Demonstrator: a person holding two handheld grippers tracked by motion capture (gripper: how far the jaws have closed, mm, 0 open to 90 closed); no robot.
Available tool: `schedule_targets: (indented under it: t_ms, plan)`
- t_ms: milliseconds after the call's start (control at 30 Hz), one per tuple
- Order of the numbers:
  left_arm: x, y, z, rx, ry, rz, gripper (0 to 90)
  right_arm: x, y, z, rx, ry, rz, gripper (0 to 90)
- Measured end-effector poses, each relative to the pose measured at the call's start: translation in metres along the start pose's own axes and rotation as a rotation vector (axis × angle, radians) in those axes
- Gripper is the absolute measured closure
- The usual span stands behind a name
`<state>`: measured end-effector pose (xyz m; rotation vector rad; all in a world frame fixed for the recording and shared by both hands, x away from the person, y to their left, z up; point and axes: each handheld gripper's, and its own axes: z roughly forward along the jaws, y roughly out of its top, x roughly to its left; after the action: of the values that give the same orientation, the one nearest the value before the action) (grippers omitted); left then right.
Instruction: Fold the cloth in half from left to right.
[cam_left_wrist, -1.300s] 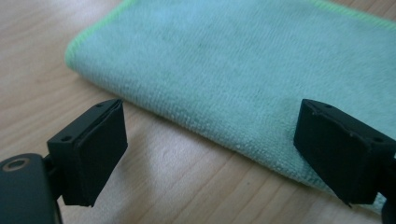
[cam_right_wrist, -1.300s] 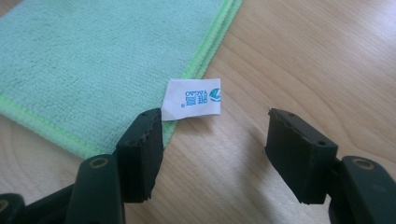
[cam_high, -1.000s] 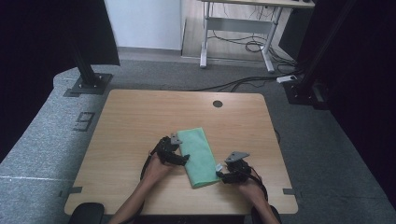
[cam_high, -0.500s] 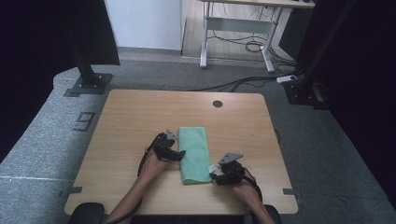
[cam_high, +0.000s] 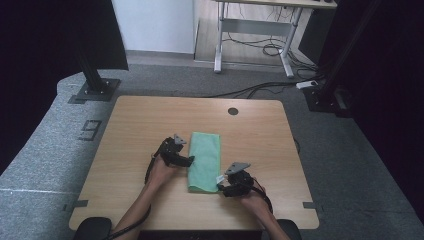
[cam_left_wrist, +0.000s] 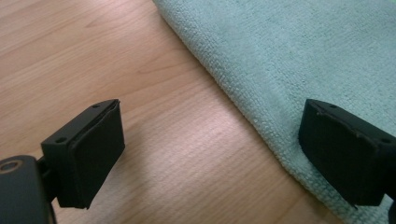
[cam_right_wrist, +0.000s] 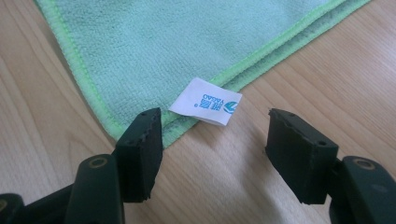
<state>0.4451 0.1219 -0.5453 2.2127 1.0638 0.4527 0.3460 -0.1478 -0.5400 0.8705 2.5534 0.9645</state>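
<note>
Your right tongs (cam_right_wrist: 212, 140) gape empty at the near tagged corner of the folded towel (cam_high: 205, 160) running lengthwise away from you, while your left tongs (cam_left_wrist: 210, 154) straddle its long edge, also released.

In the left gripper view, the green towel (cam_left_wrist: 299, 51) runs off the top and right edges, and one black pad hides part of its folded edge. In the right gripper view the towel's far end is cut off at the top, and the small blue print on the white label (cam_right_wrist: 206, 101) at its corner is too small to read. In the high view, the person's forearms leave the bottom edge below the towel, and the label (cam_high: 219, 178) is only a white speck.
</note>
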Motion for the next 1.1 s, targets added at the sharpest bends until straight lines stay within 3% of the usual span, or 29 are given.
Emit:
schedule_targets:
  t_ms: [467,633,867,1100]
  plan:
    - [-0.002,0.000,-0.001,-0.006,0.004,0.010,8.0,-0.003,-0.002,0.000,0.007,0.001,0.023,35.3]
    - [-0.007,0.001,-0.008,-0.018,-0.008,0.030,7.9,-0.002,-0.001,-0.001,0.011,-0.014,0.006,34.6]
    - [-0.014,0.000,-0.031,-0.060,-0.052,0.048,6.2,-0.006,-0.001,-0.010,-0.017,-0.010,0.027,27.9]
    - [-0.016,-0.015,-0.062,-0.076,-0.085,0.055,4.0,-0.014,-0.003,-0.023,-0.045,-0.027,0.058,19.7]
